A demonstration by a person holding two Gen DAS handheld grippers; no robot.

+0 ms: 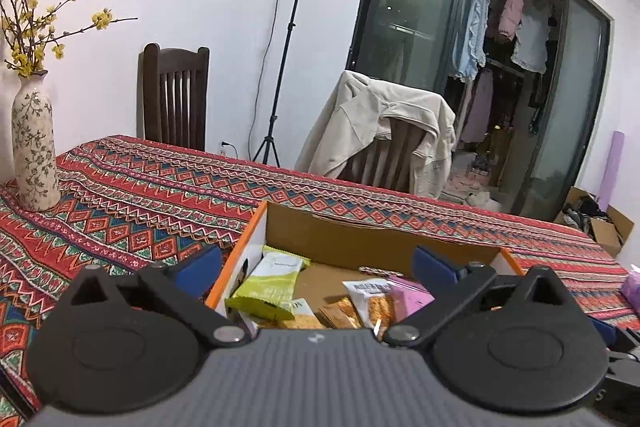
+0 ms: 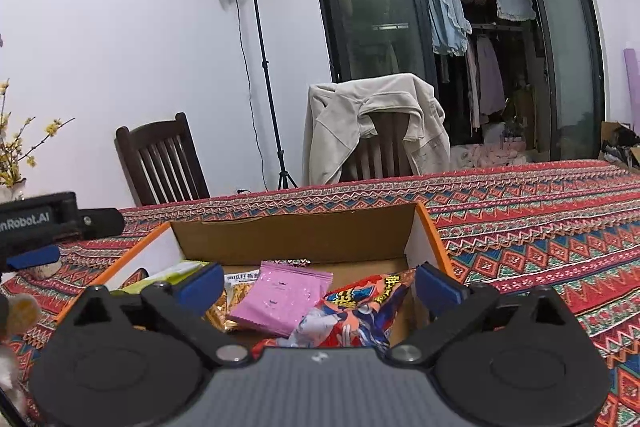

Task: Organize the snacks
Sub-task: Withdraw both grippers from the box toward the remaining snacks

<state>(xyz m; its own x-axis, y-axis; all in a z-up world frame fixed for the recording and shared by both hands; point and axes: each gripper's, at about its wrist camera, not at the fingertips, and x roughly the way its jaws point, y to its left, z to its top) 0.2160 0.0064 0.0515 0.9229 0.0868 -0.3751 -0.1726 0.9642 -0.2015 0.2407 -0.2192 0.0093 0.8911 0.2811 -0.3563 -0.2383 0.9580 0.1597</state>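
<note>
An open cardboard box with an orange rim (image 1: pixel 236 255) stands on the patterned tablecloth and holds several snack packets. In the left wrist view a green packet (image 1: pixel 268 283), a white cracker packet (image 1: pixel 372 301) and a pink packet (image 1: pixel 408 297) lie inside it. My left gripper (image 1: pixel 316 267) hovers over the box's near side, open, with nothing between its blue pads. The right wrist view shows the same box (image 2: pixel 434 239) with the pink packet (image 2: pixel 280 297) and a red-and-blue packet (image 2: pixel 360 311). My right gripper (image 2: pixel 320 285) is open above them and holds nothing.
A flowered vase with yellow blossoms (image 1: pixel 34 147) stands on the table at the left. Behind the table are a dark wooden chair (image 1: pixel 174 95), a chair draped with a beige jacket (image 1: pixel 380 131) and a light stand (image 1: pixel 288 39). The left tool's black housing (image 2: pixel 40 223) shows at the right view's left edge.
</note>
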